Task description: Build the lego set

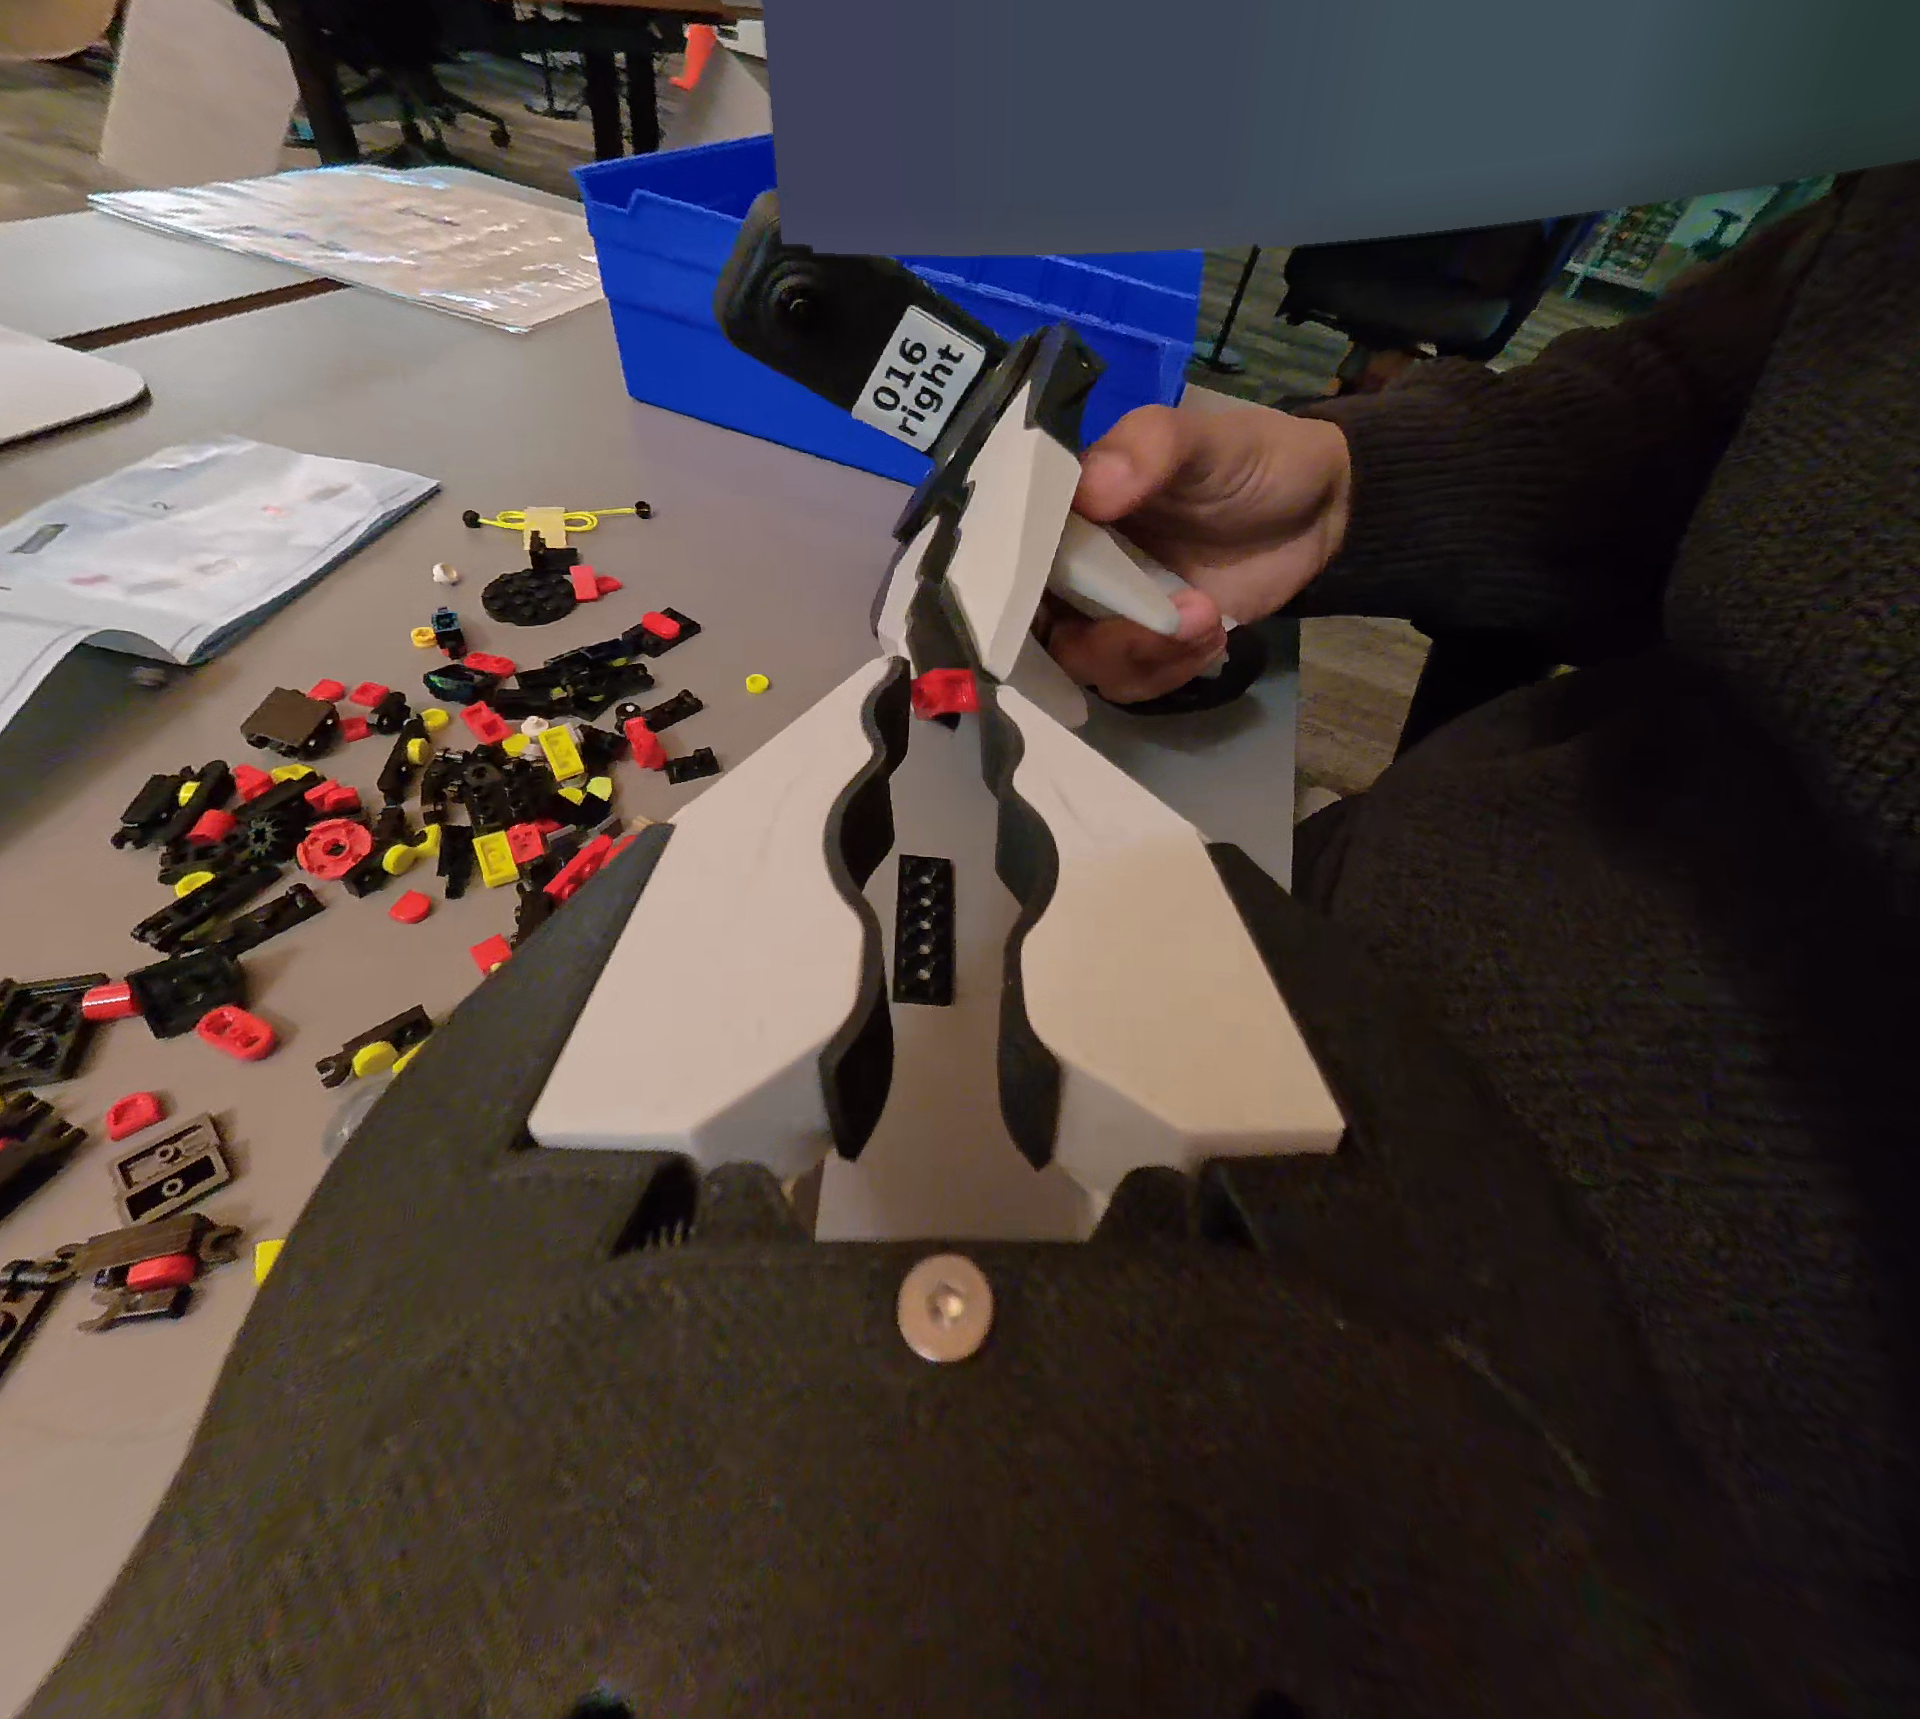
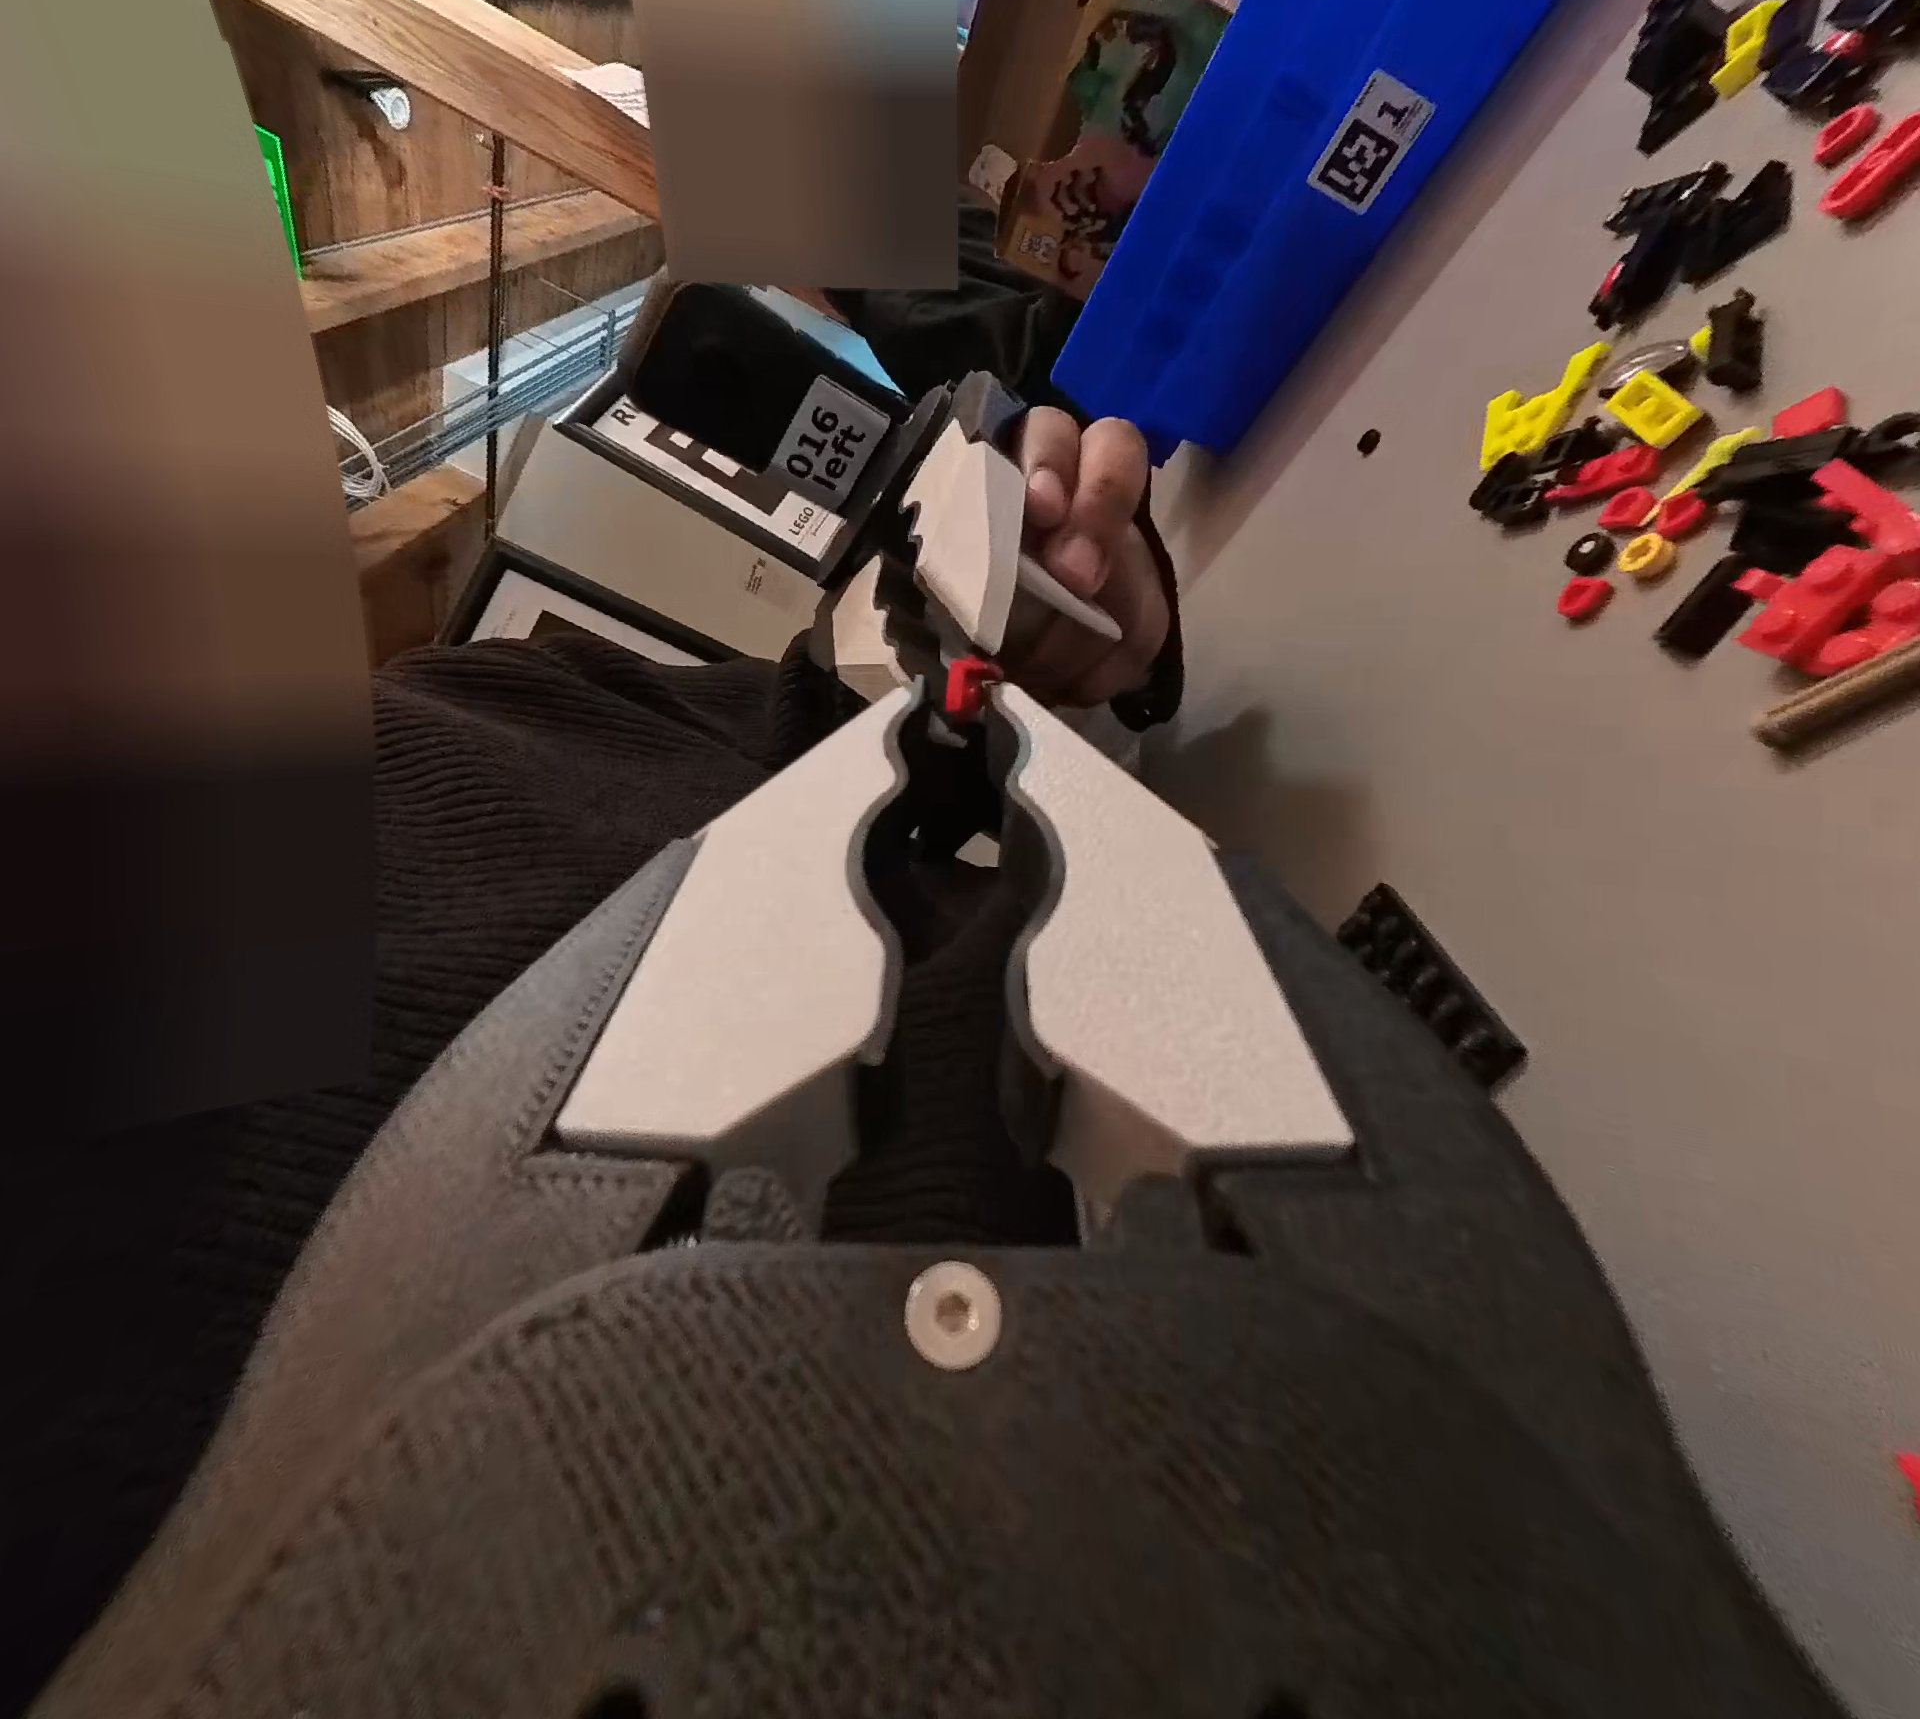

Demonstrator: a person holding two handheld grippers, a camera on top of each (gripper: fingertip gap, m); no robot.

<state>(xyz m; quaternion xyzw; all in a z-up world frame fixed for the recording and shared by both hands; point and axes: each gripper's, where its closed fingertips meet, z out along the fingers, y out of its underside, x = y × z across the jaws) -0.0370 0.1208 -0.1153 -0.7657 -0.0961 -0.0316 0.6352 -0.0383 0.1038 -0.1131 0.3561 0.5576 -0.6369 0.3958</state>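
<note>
1. My left tool (image 1: pixel 948 701) is drawn narrow, its tips closed against a small red piece (image 1: pixel 943 690) held in the air.
2. My right tool (image 2: pixel 961 705) is narrow as well and meets the left one tip to tip on the same red piece. Both seem to clamp it, but I cannot tell which one bears it.
3. Something black (image 2: pixel 940 796) sits just behind the red piece between the right tool's fingers. It is in shadow, so I cannot make out its shape or whether it is joined to the red one.
4. My right hand (image 1: pixel 1205 526) and left hand (image 2: pixel 1091 547) cover the handles, and dark knit clothing fills the space below and behind both tools.
5. The bench (image 1: pixel 623 464) ends just beside the tools, and its edge runs close under the right tool's tips.
6. A black holed plate (image 1: pixel 923 931) lies alone on the bench under the left tool, seen through the gap between its fingers.
7. The loose pieces (image 1: pixel 416 786), black, red and yellow, lie well to the left of the left tool. Many overlap and are hard to separate by eye.
8. A blue bin (image 1: pixel 675 287) stands beyond the tools, partly hidden by the right tool. An open booklet (image 1: pixel 187 547) is cut off at the far left.
9. Bare bench lies between the pile and the tools.
</note>
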